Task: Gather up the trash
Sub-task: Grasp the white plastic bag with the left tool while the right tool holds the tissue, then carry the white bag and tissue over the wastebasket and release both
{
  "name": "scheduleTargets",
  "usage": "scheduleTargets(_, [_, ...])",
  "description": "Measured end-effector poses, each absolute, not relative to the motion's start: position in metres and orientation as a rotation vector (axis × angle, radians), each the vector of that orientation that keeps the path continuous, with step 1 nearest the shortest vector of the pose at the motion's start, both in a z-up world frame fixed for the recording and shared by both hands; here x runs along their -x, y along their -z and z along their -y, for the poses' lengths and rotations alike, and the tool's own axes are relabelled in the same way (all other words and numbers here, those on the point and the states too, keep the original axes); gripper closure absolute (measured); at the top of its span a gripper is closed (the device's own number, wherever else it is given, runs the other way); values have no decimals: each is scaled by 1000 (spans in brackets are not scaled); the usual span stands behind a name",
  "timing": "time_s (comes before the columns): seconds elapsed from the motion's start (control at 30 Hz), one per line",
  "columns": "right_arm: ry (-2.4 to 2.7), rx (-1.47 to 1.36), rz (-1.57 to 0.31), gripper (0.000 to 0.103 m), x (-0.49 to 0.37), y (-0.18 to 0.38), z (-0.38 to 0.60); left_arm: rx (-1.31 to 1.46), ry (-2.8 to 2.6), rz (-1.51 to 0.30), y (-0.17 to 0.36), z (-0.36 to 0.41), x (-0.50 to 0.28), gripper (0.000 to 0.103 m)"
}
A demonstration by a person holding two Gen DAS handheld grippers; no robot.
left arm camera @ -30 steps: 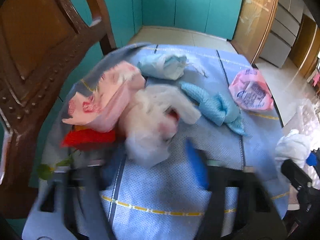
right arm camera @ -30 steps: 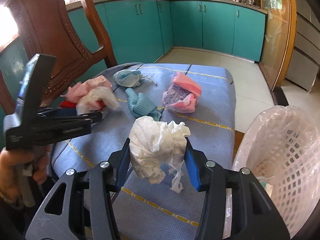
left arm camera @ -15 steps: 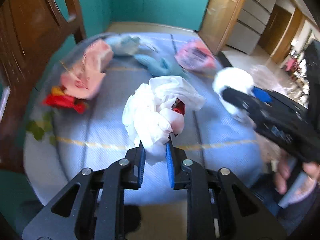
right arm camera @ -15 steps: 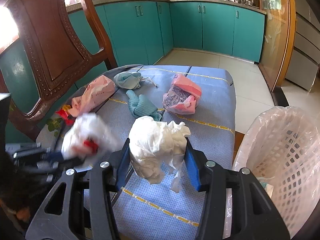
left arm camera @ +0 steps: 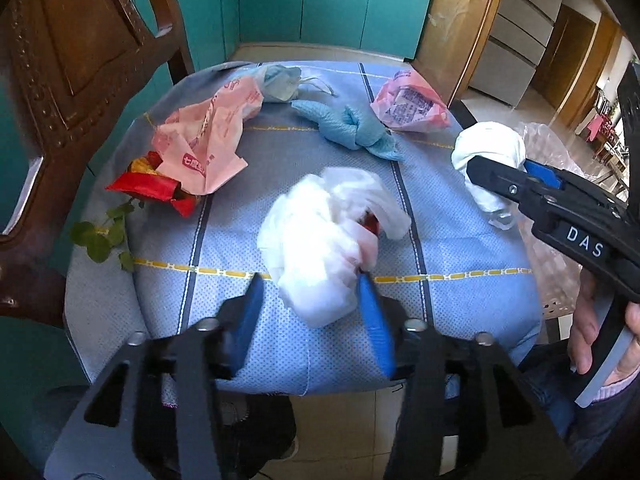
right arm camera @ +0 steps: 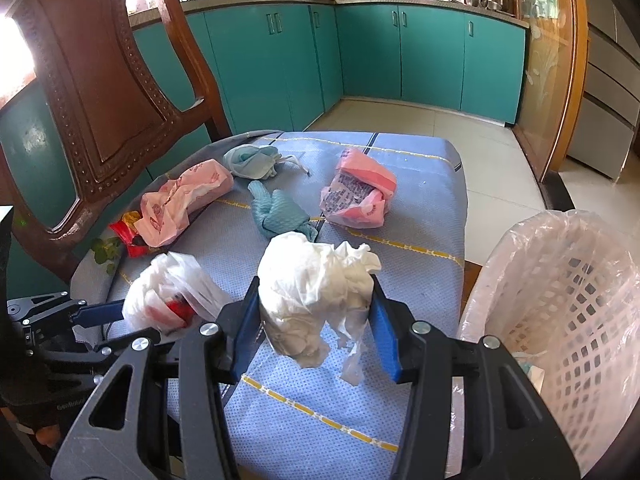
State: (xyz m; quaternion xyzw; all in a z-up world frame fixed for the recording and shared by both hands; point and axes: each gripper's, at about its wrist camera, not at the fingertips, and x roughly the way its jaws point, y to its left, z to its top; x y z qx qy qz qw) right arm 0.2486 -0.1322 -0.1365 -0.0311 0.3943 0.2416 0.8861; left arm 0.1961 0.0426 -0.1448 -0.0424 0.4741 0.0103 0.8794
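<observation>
My left gripper (left arm camera: 312, 316) is open, its blue pads (left arm camera: 374, 332) spread either side of a crumpled white plastic bag with a red scrap inside (left arm camera: 328, 236). The bag sits loose on the blue cloth-covered chair seat (left arm camera: 224, 240); it also shows in the right wrist view (right arm camera: 172, 292). My right gripper (right arm camera: 316, 332) is shut on a wad of white tissue (right arm camera: 312, 288), held above the seat beside the white basket with a plastic liner (right arm camera: 560, 320). That wad also shows in the left wrist view (left arm camera: 488, 156).
On the seat lie a pink printed bag (left arm camera: 204, 140), a red wrapper (left arm camera: 148, 188), a green sprig (left arm camera: 100, 236), a blue cloth (left arm camera: 352, 132), a pale blue mask (left arm camera: 280, 80) and a pink packet (left arm camera: 408, 104). A carved wooden chair back (left arm camera: 72, 60) rises at the left.
My left gripper has opened and the white plastic bag has come out of its grip onto the seat. The right gripper still holds the tissue wad in about the same place.
</observation>
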Motion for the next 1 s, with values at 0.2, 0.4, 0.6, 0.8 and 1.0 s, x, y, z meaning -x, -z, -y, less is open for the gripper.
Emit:
scheduleTargets(0.2, [-502,65,-819,53,-248,136,134,51,-12,-943,138,-40,-190,18])
scheduleTargets(0.4, [-502,65,-820,53,-248,136,134,-5,-51,-926,139,-33,-199,13])
scheduleTargets(0.6, [-493,63,-816,53,-248,137,135,-114,-46,-897,140,-12,-208,13])
scheduleTargets(0.8, [-497,60,-819,52,-248,137,135,-126,-18,-916,151,-3,-214,17])
scheduleTargets(1.0, [-494,60,-822,52,-248,137,135,-124,-36,-974,167,-8,-220,26])
